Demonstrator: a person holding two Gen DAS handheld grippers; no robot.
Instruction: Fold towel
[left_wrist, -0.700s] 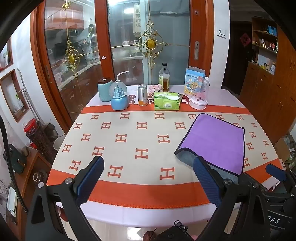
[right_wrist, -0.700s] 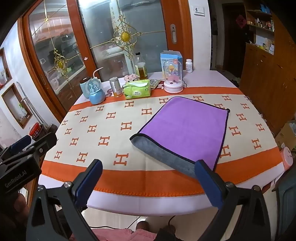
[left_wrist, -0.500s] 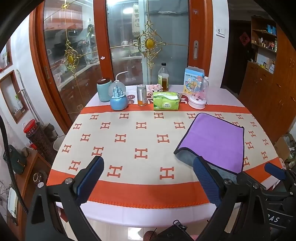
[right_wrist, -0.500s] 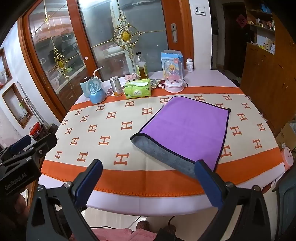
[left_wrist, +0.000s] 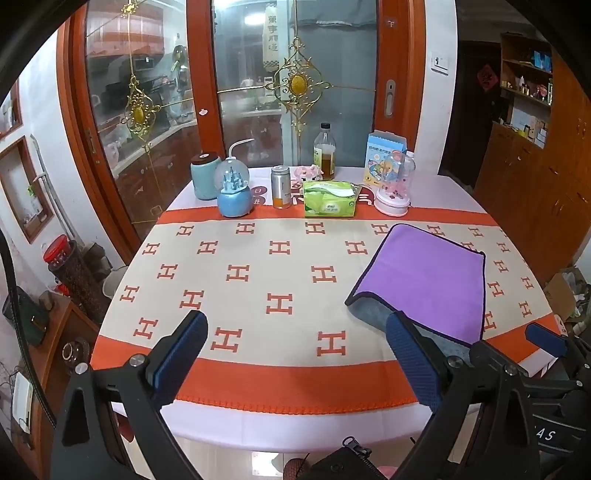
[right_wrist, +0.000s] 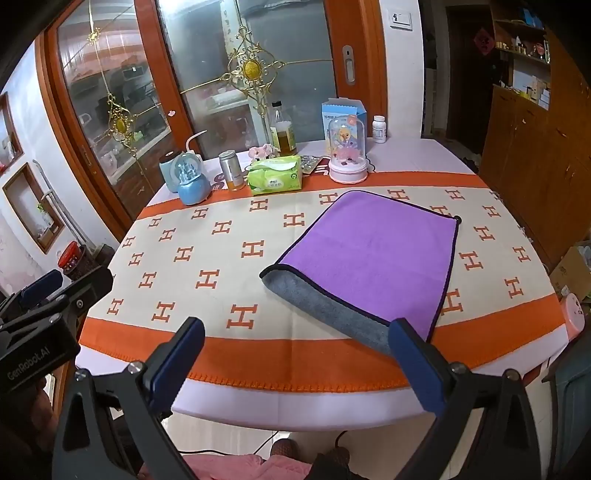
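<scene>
A purple towel with a grey underside lies folded over on the right half of the table; its grey layer sticks out along the near edge. In the right wrist view the towel lies ahead, slightly right. My left gripper is open and empty, held off the table's near edge, left of the towel. My right gripper is open and empty, held just before the towel's near grey edge. The right gripper's fingers show at the left view's lower right edge.
The table wears a cream and orange cloth with H marks. Along its far edge stand a blue snow globe, a metal can, a green tissue pack, a bottle, a blue box and a pink dome toy. Wooden cabinets stand to the right.
Almost nothing has changed; both grippers stay open with only a slight drift of the views. The towel has not moved.
</scene>
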